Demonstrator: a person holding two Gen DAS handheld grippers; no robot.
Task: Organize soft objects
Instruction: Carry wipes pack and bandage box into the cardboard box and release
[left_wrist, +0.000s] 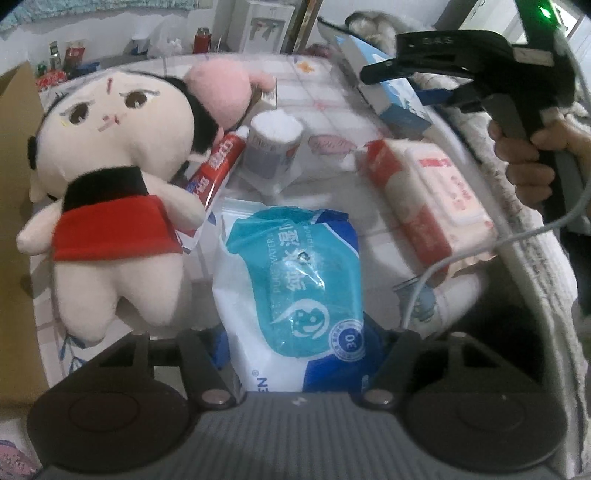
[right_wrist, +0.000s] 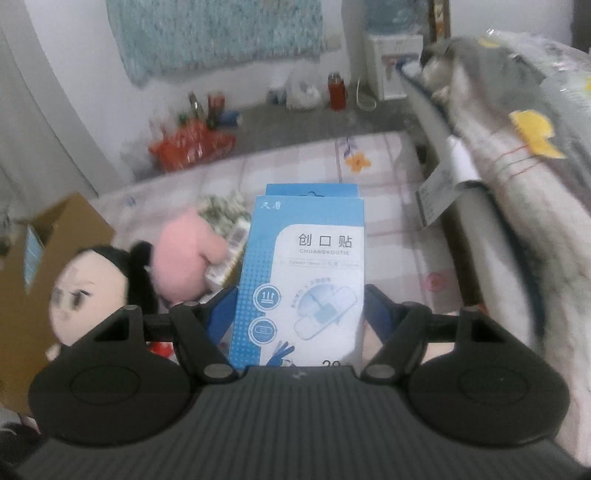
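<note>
Checked tablecloth (left_wrist: 332, 110), nearly all of it cluttered. Left gripper (left_wrist: 299, 354) pinches the blue wipes (left_wrist: 295, 266); right gripper (right_wrist: 299, 325) clamps the plaster box (right_wrist: 306, 266) aloft. Doll (left_wrist: 110, 177), pink plush (left_wrist: 221, 88) and red wipes (left_wrist: 432, 195) lie unsorted beside the cardboard box (right_wrist: 55, 236): barely started, I'd say.

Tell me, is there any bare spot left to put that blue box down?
Yes: the far tablecloth beyond the blue box, toward the grey bedding. Crowded around the doll, cotton swabs and wipes pack.
</note>
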